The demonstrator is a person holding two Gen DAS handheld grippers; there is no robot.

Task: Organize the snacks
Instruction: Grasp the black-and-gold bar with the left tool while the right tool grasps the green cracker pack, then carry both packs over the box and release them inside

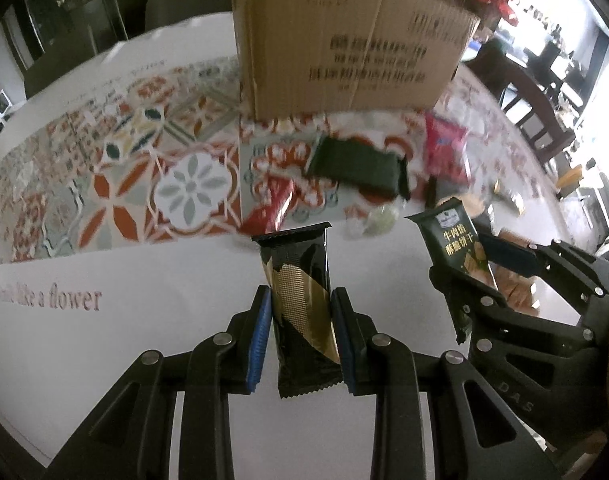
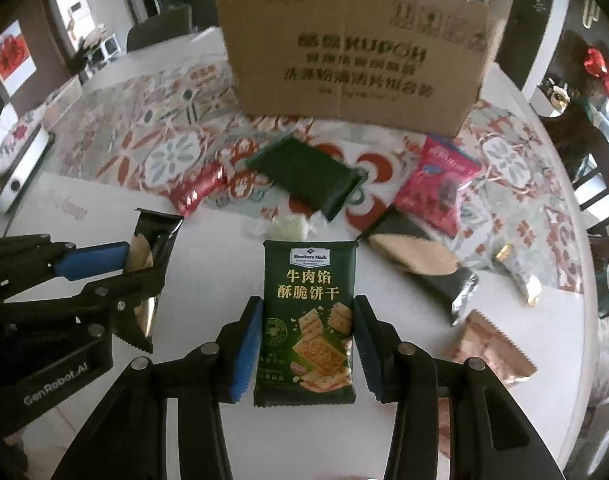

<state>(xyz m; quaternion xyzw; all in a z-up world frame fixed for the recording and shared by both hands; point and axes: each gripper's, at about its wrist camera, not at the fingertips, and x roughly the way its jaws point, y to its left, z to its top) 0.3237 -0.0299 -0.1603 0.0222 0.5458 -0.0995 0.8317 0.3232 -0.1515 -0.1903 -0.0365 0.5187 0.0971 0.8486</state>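
My left gripper is shut on a black and gold snack bar and holds it above the white table; it also shows in the right wrist view. My right gripper is shut on a dark green cracker packet with Chinese text, also seen at the right of the left wrist view. A brown cardboard box stands at the back of the table, ahead of both grippers. Loose snacks lie before it: a dark green pack, a red packet, a pink bag.
A patterned table mat covers the far half of the round white table. A black and tan packet, a rose-gold packet and small wrapped candies lie at the right. A white device sits at the left edge. Chairs stand at the right.
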